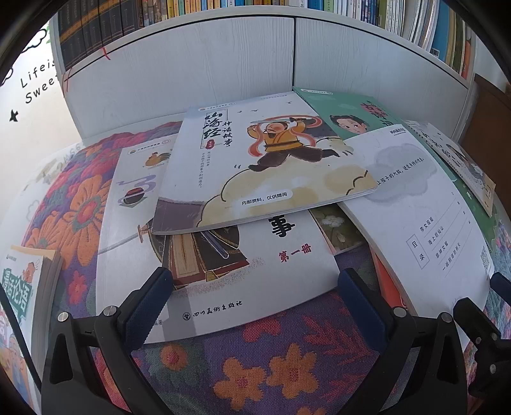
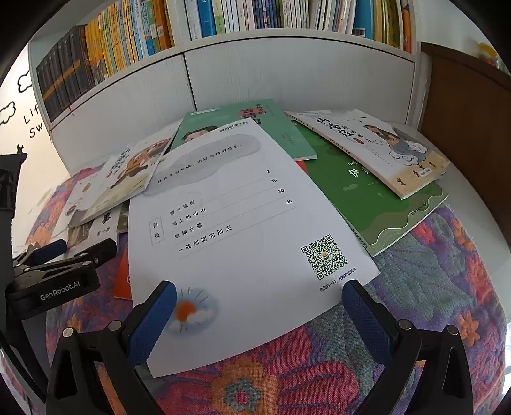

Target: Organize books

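Several thin children's books lie scattered and overlapping on a flowered cloth. In the left wrist view my left gripper is open just above a white book with a swordsman, under a book showing a leaping figure on a cloud. In the right wrist view my right gripper is open, its fingers either side of the near edge of a white book lying back cover up, with a QR code. Behind it lie a light green book, a dark green book and a pale book. The left gripper shows at left.
A white bookcase stands right behind the pile, its shelf packed with upright books. Another book lies at the near left. A brown wooden panel rises on the right. A wall with lettering is at left.
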A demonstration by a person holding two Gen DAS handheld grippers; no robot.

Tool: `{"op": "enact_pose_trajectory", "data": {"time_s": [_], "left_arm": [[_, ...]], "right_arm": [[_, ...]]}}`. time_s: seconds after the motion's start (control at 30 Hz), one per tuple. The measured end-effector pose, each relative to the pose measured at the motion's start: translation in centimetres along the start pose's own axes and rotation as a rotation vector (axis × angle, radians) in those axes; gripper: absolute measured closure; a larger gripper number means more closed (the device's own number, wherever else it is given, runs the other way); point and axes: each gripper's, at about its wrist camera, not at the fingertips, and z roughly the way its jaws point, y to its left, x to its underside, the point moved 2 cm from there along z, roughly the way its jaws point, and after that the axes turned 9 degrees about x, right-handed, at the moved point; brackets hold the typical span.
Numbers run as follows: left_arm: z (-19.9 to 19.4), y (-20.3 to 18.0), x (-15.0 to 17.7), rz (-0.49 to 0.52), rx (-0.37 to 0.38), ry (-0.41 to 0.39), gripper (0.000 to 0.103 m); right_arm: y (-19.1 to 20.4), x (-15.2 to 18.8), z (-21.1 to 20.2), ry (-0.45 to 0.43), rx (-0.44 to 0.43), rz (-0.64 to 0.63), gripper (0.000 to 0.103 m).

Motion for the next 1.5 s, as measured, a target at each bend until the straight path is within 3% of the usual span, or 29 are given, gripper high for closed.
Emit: {"op": "enact_pose_trajectory", "data": {"time_s": [1.5], "left_arm": [[0.12, 0.02, 0.04, 0.001, 0.001, 0.001, 0.000]], "right_arm": [[0.23, 0.02, 0.10, 0.004, 0.020, -0.015, 0.000]]}}
